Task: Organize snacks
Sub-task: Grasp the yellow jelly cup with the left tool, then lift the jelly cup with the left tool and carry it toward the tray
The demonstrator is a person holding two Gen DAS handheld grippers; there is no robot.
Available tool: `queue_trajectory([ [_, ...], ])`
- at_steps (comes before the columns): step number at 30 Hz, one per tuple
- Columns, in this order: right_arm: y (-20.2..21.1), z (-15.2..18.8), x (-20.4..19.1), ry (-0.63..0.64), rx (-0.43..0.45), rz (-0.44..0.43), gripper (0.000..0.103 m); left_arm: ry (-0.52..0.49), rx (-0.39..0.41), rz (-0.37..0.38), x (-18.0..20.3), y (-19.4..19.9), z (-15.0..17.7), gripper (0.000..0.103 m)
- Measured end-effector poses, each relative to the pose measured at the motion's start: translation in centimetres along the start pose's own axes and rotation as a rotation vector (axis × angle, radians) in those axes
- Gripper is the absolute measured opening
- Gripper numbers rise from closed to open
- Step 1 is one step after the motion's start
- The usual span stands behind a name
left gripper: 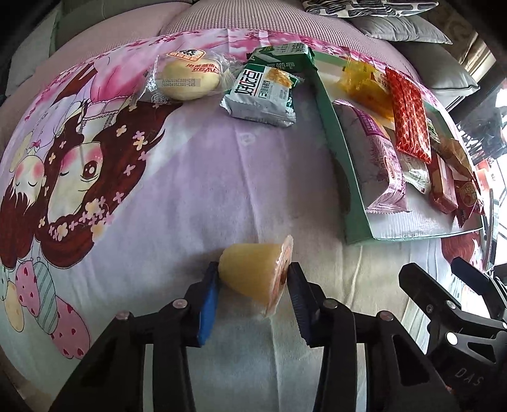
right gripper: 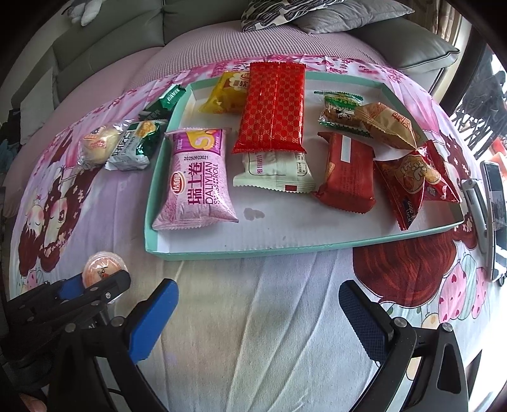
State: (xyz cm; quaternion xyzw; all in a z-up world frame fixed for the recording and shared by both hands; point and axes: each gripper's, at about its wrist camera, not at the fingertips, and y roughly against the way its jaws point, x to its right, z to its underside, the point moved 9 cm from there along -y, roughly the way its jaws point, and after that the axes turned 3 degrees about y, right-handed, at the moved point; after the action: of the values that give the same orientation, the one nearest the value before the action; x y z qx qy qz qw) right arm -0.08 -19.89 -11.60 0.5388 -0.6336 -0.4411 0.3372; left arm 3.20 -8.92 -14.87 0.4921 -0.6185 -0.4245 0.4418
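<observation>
A yellow jelly cup (left gripper: 253, 275) lies on its side on the cartoon-print cloth, and my left gripper (left gripper: 252, 267) is shut on it, one pad on its base and one on its lid. In the right wrist view the same jelly cup (right gripper: 101, 269) shows at the lower left in the left gripper (right gripper: 95, 282). My right gripper (right gripper: 258, 304) hangs open over bare cloth in front of the green-rimmed tray (right gripper: 240, 253). The tray holds several packs, among them a pink Swiss roll (right gripper: 196, 183) and a long red pack (right gripper: 272, 107). A wrapped bun (left gripper: 190, 79) and a grey-green pack (left gripper: 263, 95) lie outside it.
Another green pack (left gripper: 285, 52) lies by the tray's far left corner. A phone on a stand (right gripper: 494, 202) is at the right edge. Cushions (right gripper: 317, 16) and a grey sofa back line the far side. The tray wall (left gripper: 329, 126) rises to the right of the cup.
</observation>
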Motion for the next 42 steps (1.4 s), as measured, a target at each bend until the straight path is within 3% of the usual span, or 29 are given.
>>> queue_trajectory([
  [15, 0.7, -0.6, -0.1, -0.002, 0.034, -0.003, 0.102, 0.062, 0.055, 0.005, -1.1, 2.0, -1.1, 0.04],
  [21, 1.2, -1.3, -0.2, -0.007, 0.05, -0.007, 0.102, 0.089, 0.085, 0.016, -1.9, 3.6, -3.2, 0.04],
  [33, 2.8, -7.5, -2.7, 0.009, 0.112, -0.072, 0.099, 0.158, 0.145, 0.022, -4.2, 5.8, -9.9, 0.04],
  [42, 1.5, -12.3, -7.6, 0.04, 0.111, -0.173, 0.082, 0.225, 0.177, 0.008, -7.4, 6.3, -13.6, 0.04],
])
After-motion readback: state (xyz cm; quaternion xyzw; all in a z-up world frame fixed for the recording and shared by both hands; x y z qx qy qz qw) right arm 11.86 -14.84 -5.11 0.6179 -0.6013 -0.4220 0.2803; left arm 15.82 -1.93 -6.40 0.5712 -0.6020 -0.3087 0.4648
